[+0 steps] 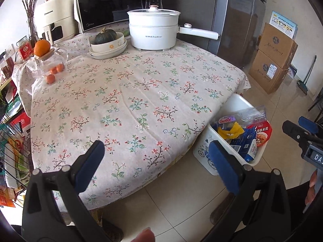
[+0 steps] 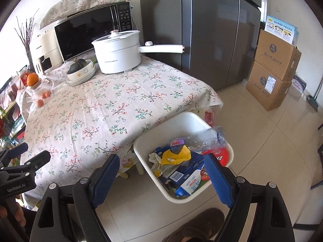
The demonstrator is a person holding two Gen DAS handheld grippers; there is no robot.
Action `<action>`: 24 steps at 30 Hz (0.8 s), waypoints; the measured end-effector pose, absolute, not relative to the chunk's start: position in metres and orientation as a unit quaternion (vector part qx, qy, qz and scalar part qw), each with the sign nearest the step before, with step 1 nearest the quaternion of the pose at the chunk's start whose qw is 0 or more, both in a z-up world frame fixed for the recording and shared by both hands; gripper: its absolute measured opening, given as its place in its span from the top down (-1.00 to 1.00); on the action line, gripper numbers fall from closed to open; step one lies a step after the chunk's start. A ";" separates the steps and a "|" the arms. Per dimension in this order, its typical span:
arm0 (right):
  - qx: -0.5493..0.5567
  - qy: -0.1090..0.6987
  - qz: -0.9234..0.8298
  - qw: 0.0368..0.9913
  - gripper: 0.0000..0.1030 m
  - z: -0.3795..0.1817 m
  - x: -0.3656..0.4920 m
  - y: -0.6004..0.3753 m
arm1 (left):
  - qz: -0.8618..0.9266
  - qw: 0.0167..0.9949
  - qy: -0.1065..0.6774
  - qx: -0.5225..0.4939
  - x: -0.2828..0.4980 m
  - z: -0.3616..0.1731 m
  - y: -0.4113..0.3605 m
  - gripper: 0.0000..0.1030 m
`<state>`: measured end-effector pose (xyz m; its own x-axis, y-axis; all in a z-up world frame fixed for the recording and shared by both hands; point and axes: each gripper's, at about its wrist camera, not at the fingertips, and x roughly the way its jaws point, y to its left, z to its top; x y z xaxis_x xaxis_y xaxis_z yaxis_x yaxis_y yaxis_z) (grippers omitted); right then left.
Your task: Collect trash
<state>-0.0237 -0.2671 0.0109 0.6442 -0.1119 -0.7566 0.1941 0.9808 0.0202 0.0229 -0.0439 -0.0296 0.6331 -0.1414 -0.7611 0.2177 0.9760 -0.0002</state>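
Observation:
A white trash bin stands on the floor at the table's right edge; it also shows in the left wrist view. It holds a crushed clear bottle, a yellow wrapper, a blue carton, a red noodle lid and crumpled paper. My left gripper is open and empty over the table's front edge. My right gripper is open and empty above the bin. The right gripper also shows in the left wrist view, and the left gripper in the right wrist view.
The table with a floral cloth carries a white electric pot, a bowl with a green squash, a glass teapot with oranges and a microwave. A grey fridge and cardboard boxes stand behind. A slipper is below.

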 end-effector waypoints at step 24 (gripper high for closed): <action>0.020 0.380 -0.089 0.920 -0.75 0.019 -0.032 -0.238 | -0.085 0.915 0.392 0.040 0.007 -0.020 -0.029 -0.99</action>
<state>-0.0316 -0.2382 0.0190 0.6946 -0.1488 -0.7038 0.1795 0.9833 -0.0307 0.0068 -0.0293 -0.0204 0.6782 -0.1246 -0.7242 0.1876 0.9822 0.0067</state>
